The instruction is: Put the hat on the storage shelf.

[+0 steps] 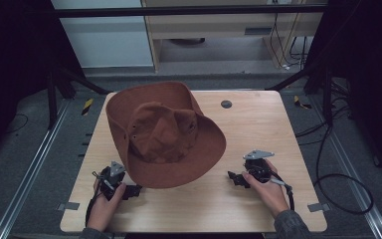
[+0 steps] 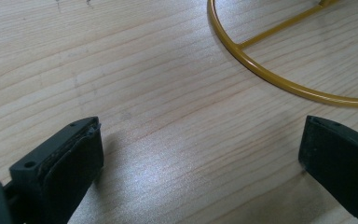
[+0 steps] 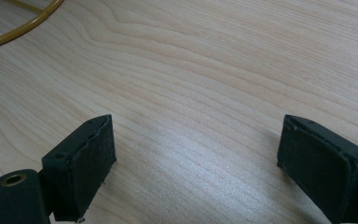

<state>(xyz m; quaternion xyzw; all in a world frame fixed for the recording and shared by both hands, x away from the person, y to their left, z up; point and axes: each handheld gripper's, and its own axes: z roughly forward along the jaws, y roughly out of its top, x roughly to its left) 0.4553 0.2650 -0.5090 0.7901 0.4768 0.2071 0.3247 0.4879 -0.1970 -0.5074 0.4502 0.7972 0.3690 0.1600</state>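
Brown hat [image 1: 166, 134] sits crown-up mid-desk [image 1: 258, 124], brim flat. My left gripper [image 1: 132, 190] and right gripper [image 1: 235, 178] rest low on either side, jaws spread wide, empty, likely staged to approach the brim together.

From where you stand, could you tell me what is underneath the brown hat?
The brown hat rests on the wooden table. The gripper views show a yellow wire ring lying on the wood, but the high view shows none; whether it lies under the hat is hidden by the brim.
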